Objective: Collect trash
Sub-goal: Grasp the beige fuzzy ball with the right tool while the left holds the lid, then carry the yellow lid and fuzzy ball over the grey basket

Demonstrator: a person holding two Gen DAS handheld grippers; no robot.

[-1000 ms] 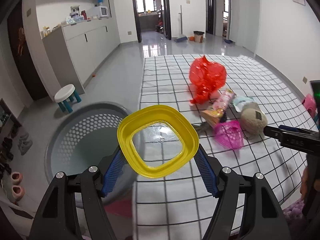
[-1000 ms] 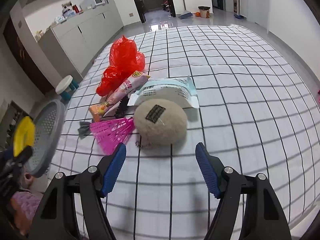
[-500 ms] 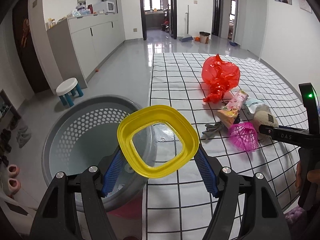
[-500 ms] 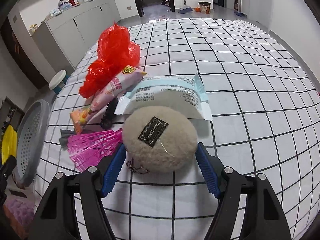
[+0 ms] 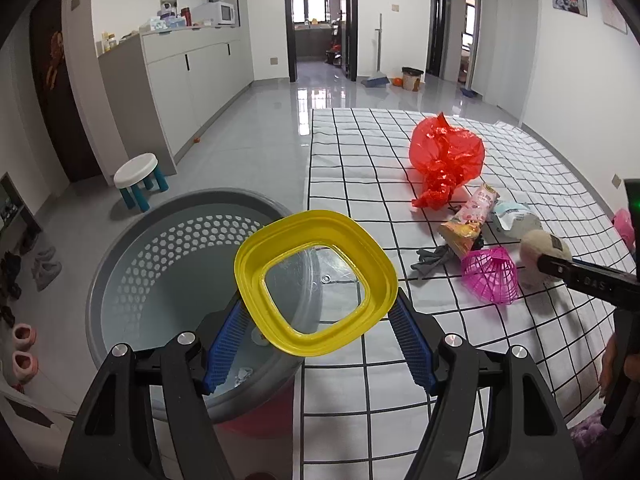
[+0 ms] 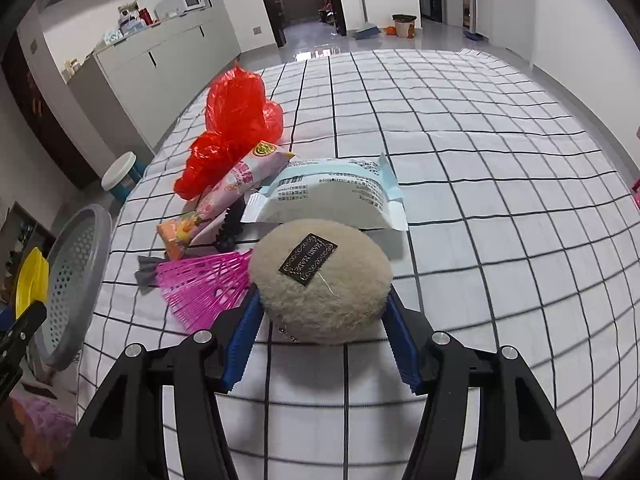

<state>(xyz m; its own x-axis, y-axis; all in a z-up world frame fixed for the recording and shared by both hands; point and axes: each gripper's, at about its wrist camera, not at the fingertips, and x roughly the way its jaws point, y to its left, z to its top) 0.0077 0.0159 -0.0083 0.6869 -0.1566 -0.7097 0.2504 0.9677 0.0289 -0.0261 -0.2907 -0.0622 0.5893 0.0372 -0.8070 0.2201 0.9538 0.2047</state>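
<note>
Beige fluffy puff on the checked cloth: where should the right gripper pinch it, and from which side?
Pinch the beige puff across its widest middle, coming from the near edge as the right gripper now does: it lies flat and round, with the pink mesh piece touching its left side.

Surface: table point(image 6: 480, 168) under a white cloth with a black grid, near corner at the left edge.

On the cloth, clustered toward the left side:
- red plastic bag point(image 6: 236, 120), crumpled, farthest back.
- pink-and-orange snack wrapper point(image 6: 224, 196), lying diagonally, upper end against the bag.
- white-and-blue packet point(image 6: 332, 196), just right of the wrapper.
- small black frilled item point(image 6: 230, 228), partly under the wrapper; identity unclear.
- beige fuzzy round pouch point(image 6: 320, 284) with a dark label, in front of the packet.
- pink plastic mesh piece point(image 6: 204, 284), touching the pouch's left side.
- grey scrap point(image 6: 144, 272), at the mesh's left tip.

Floor point(image 5: 248, 148): grey, glossy. On it: grey perforated basket point(image 5: 132, 280) against the table's corner, white stool point(image 5: 136, 168) with blue legs.
</note>
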